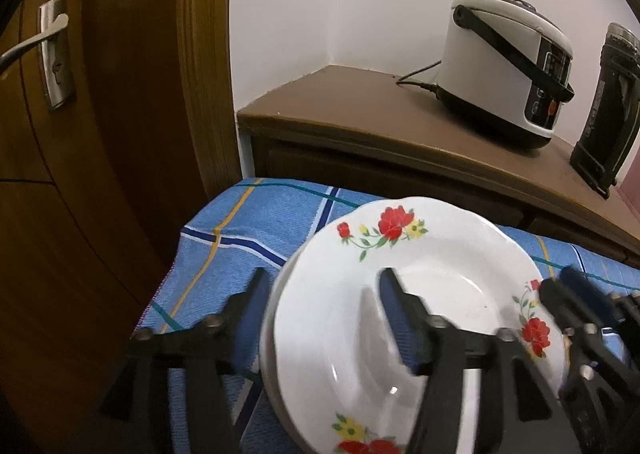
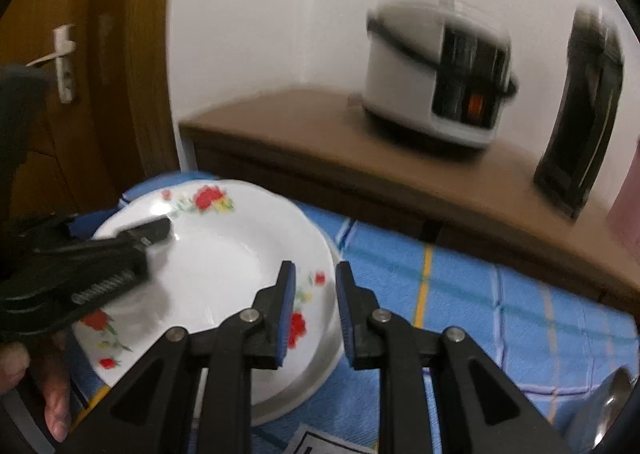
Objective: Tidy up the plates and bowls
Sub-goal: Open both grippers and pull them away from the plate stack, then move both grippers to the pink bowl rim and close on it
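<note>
I had the flowered plate (image 1: 400,294) stacked; my left gripper (image 1: 324,286) gaped across its rim, my right gripper (image 2: 316,310) narrow, empty beside it.

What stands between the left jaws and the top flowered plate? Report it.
Nothing visible. The left gripper straddles the rim of the flowered plate with its jaws open, one over the plate, the other over the blue cloth beside it.

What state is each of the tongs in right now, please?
Left tongs: open, astride the rim of the top plate.
Right tongs: nearly closed at that plate's rim; whether they grip it cannot be told.
</note>
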`<state>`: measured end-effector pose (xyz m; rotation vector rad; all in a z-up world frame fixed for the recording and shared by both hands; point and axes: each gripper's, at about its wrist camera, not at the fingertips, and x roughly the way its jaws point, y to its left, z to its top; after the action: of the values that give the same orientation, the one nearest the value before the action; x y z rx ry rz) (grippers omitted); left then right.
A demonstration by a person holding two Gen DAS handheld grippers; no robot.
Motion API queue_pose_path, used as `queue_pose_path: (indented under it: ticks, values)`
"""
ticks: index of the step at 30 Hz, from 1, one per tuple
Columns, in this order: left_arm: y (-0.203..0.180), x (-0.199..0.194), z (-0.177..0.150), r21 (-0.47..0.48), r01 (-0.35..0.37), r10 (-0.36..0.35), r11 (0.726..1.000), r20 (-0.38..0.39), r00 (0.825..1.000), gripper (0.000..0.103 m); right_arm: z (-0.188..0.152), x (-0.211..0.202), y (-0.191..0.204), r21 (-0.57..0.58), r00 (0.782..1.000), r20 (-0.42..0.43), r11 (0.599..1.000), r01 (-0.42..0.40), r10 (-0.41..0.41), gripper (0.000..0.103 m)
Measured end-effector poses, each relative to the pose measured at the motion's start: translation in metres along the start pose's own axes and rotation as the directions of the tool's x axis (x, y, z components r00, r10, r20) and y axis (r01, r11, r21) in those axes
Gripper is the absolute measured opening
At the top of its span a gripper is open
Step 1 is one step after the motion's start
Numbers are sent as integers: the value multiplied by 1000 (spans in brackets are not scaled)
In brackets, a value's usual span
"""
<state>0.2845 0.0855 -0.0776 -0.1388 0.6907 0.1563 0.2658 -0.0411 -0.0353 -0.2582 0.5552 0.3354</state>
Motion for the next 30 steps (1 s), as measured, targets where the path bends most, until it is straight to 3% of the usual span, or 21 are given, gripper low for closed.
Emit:
queue_pose_path:
  ticks: [3, 5, 16, 22, 26, 30]
  values:
    - [0, -5, 0, 0, 0, 0, 1000, 30, 1000, 71, 0, -2, 18, -88, 1000, 15, 996, 26, -25, 33]
    - [1, -5, 0, -4, 1, -1, 1000, 28, 1000, 71, -1, -5, 20, -98, 999, 32, 995, 29, -26, 47]
    - [5, -7, 0, -34, -2, 4, 999, 45, 999, 71, -2, -20, 13, -17, 1000, -24, 1000, -14, 13, 71]
    - [8, -19, -1, -48, -24, 29, 999, 108, 994, 71, -4, -67, 2, 13, 1000, -17, 1000, -19, 19, 73]
    - [1, -28, -3, -16, -36, 38, 999, 157, 987, 71, -12, -120, -19, 55, 999, 19, 998, -33, 32, 73]
    - [-6, -42, -5, 4, -35, 34, 999, 152, 988, 71, -29, -167, -50, 108, 998, 48, 993, -36, 31, 73]
